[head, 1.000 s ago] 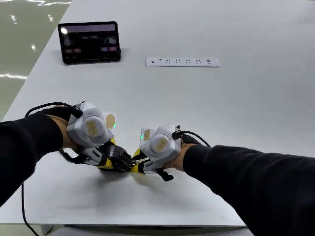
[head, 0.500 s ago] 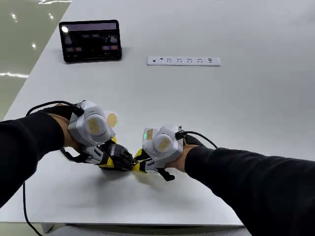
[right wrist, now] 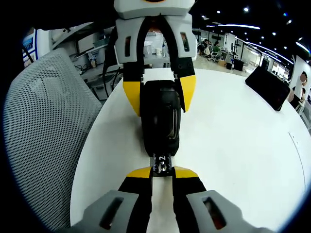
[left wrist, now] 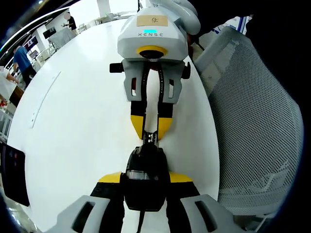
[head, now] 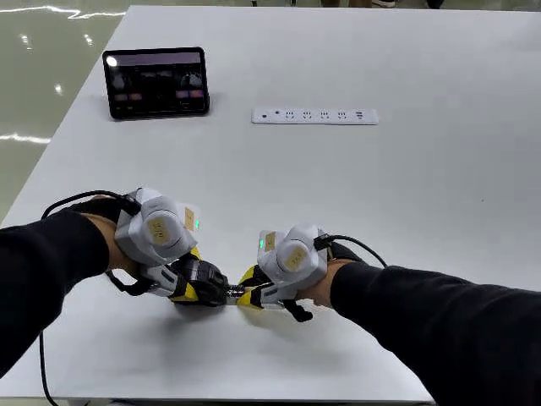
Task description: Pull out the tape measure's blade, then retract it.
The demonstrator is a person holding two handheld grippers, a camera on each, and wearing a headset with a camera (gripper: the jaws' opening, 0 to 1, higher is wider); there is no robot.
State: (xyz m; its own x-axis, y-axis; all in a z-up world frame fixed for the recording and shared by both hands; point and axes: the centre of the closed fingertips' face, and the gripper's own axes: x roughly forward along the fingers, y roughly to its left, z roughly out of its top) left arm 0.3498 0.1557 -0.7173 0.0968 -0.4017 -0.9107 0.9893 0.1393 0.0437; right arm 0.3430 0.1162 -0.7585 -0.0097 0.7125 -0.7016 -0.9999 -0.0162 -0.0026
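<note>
The right gripper (right wrist: 162,174) pinches the blade (right wrist: 161,164) tip, with only its first marks showing past the jaws. Straight beyond, close by, is the black case (right wrist: 159,116), clamped by its sides in the left gripper (right wrist: 159,97), which faces the right one. Blade, case and both grippers share one line, low at the table's (head: 355,194) near edge. By my judgement, the pull should run along that line, right gripper drawing away, left holding steady.

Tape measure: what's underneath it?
White table. Whether the tape measure rests on it is hidden by its own case and the left gripper.
</note>
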